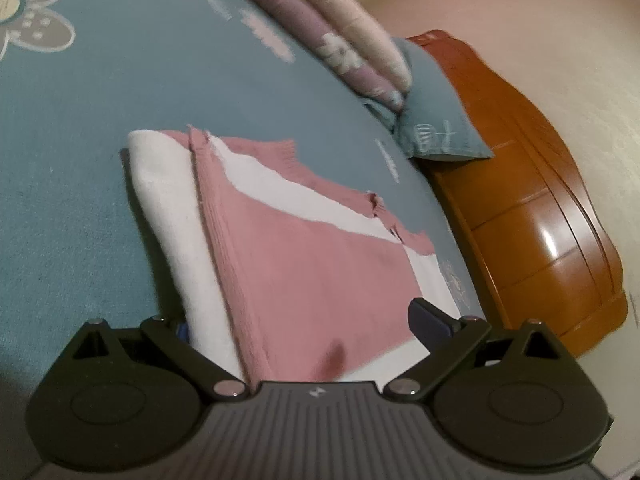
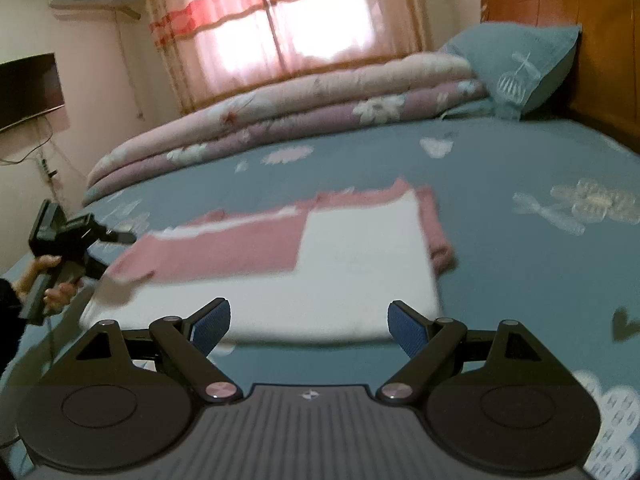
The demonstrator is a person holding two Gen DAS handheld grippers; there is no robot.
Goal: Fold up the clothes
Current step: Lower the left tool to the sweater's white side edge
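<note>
My right gripper [image 2: 310,328] sits with jaws wide apart, nothing between the blue pads [image 2: 210,326], hovering just short of the near edge of the pink-and-white sweater [image 2: 352,264]. The sweater lies partly folded, flat on the blue bedsheet [image 2: 500,248], about mid-bed: white body panel toward me, pink sleeve [image 2: 224,248] laid across it, pink hem showing along the far side. My left gripper [image 1: 304,328] is at the sweater's other end, jaws spread wide with the sweater's edge lying between them. One dark pad [image 1: 426,318] shows clear above the fabric, the other finger is mostly hidden behind the white layer, so I cannot tell whether it is pinching anything. From the right wrist view, a hand [image 2: 44,284] holds that left gripper at the sweater's left corner. Folded floral quilt [image 2: 280,120] runs along the far edge of the bed, blue pillow [image 2: 516,64] against the wooden headboard [image 2: 600,40].
</note>
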